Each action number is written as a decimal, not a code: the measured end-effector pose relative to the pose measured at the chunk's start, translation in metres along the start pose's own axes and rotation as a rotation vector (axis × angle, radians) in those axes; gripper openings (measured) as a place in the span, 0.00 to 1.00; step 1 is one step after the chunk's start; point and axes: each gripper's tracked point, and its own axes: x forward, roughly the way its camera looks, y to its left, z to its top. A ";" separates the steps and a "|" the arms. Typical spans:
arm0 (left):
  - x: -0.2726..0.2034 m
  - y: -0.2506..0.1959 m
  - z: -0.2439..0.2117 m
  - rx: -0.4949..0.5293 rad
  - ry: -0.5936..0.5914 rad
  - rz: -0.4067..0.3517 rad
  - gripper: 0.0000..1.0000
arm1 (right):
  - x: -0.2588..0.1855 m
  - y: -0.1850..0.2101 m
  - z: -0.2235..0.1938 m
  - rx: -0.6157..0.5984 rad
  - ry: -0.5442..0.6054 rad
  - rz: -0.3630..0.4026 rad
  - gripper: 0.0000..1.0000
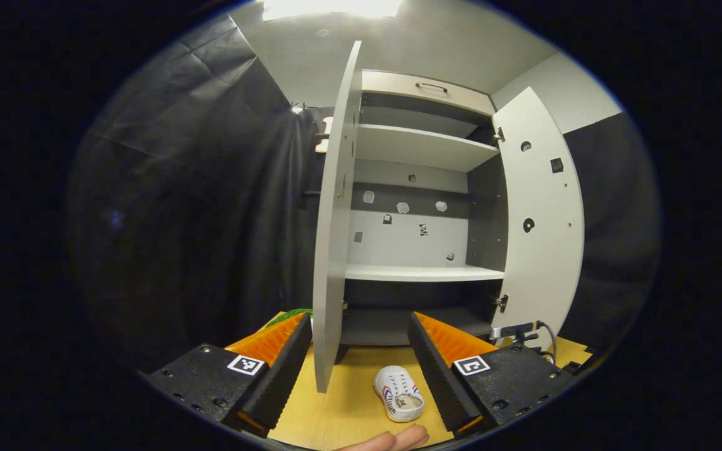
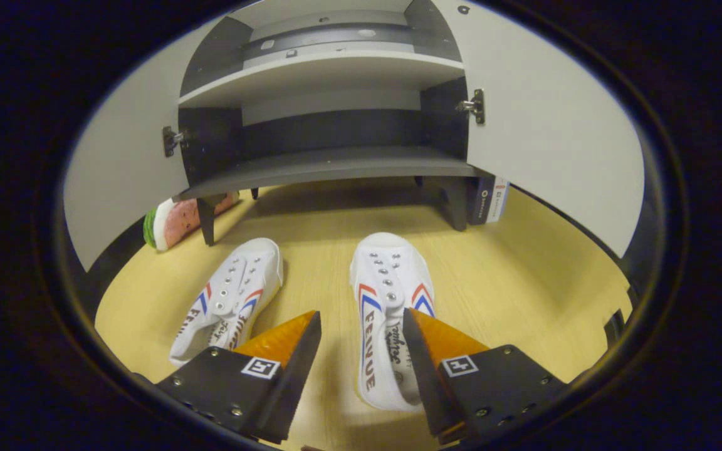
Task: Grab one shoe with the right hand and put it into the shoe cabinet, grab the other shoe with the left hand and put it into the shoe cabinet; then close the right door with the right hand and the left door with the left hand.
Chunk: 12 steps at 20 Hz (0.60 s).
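Nothing of the task looks done yet. Both white shoes lie on the bench [image 2: 511, 275] in front of the shoe cabinet [image 2: 329, 163], whose shelves hold no shoes and whose left door [image 1: 336, 219] and right door [image 1: 539, 213] stand wide open. The right hand-held gripper [image 2: 361, 332] hangs low over the right shoe [image 2: 389, 288], fingers spread wide and gripping nothing; the shoe's heel sits between them, so the first pick seems close. The left shoe [image 2: 229, 297] lies just beside it, untouched. The left hand-held gripper [image 1: 358, 338] is held higher, facing the cabinet, likewise wide open and empty. Both placings and both door closings remain.
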 end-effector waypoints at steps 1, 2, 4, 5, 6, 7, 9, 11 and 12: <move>-0.001 -0.003 -0.005 0.001 0.009 -0.018 0.94 | 0.005 0.006 -0.004 -0.010 0.011 0.025 0.78; -0.001 -0.004 -0.008 0.008 0.015 -0.025 0.94 | 0.009 0.006 -0.004 -0.035 0.016 0.037 0.78; -0.001 -0.004 -0.012 0.017 0.019 -0.032 0.94 | 0.012 0.007 -0.002 -0.040 0.013 0.034 0.76; -0.001 -0.005 -0.015 0.014 0.022 -0.035 0.94 | 0.014 0.006 -0.002 -0.014 0.013 0.023 0.78; 0.000 -0.006 -0.018 0.009 0.033 -0.039 0.94 | 0.016 0.005 0.002 0.013 0.003 0.009 0.78; 0.000 -0.006 -0.022 0.002 0.045 -0.042 0.94 | 0.021 -0.006 0.003 0.019 -0.003 -0.037 0.76; 0.002 -0.005 -0.027 -0.006 0.058 -0.044 0.95 | 0.034 -0.007 0.010 0.101 -0.018 -0.026 0.26; 0.004 -0.003 -0.030 -0.005 0.059 -0.040 0.94 | 0.042 -0.001 0.012 0.158 -0.010 0.061 0.16; 0.004 -0.003 -0.030 -0.002 0.058 -0.042 0.94 | 0.039 0.000 0.017 0.181 -0.036 0.098 0.05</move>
